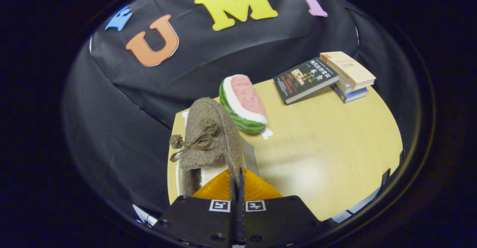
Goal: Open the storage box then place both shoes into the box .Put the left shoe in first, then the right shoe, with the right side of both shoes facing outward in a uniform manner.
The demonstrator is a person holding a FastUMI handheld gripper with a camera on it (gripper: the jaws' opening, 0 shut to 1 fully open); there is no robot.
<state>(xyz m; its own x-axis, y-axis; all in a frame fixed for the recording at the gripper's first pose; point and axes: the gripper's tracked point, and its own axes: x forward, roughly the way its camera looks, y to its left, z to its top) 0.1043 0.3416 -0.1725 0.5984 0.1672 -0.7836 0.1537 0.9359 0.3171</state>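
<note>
1. The shoe (210, 140) is brown felt with a darker brown lace and pompoms, cream inside.
2. The watermelon toy (244, 104) is pink, with a white band and green striped rind.
3. The desk (328, 147) is pale yellow wood.
4. The claw (237, 182) is black with orange beneath it, bearing black-and-white square markers.
5. The books (324, 76) are black, cream and blue.

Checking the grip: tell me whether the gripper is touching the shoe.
Touching. The gripper view shows the gripper with both fingers pinched on the edge of the brown shoe, lifted above the table.
</note>
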